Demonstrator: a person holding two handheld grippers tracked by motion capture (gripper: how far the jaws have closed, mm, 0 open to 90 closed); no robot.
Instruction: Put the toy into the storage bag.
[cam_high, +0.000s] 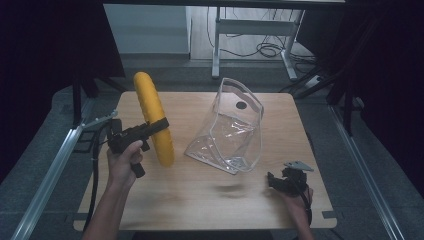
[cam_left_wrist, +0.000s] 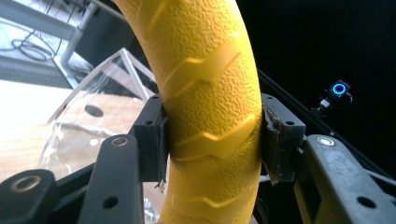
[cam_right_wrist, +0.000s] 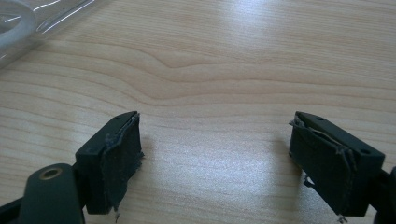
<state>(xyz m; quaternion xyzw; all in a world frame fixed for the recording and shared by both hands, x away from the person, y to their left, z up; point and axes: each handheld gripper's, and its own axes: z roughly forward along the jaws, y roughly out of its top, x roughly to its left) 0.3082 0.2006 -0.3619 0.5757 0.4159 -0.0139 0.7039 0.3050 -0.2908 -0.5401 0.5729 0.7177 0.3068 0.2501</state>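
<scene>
Yellow ring (cam_high: 152, 117) is held upright, clear of the worktop (cam_high: 200, 195), just left of the clear plastic bag (cam_high: 232, 130). Left tongs (cam_high: 159, 125) pinch its rim on both sides. Right tongs (cam_high: 272, 181) rest spread on the worktop, right of the bag, gripping nothing.
</scene>
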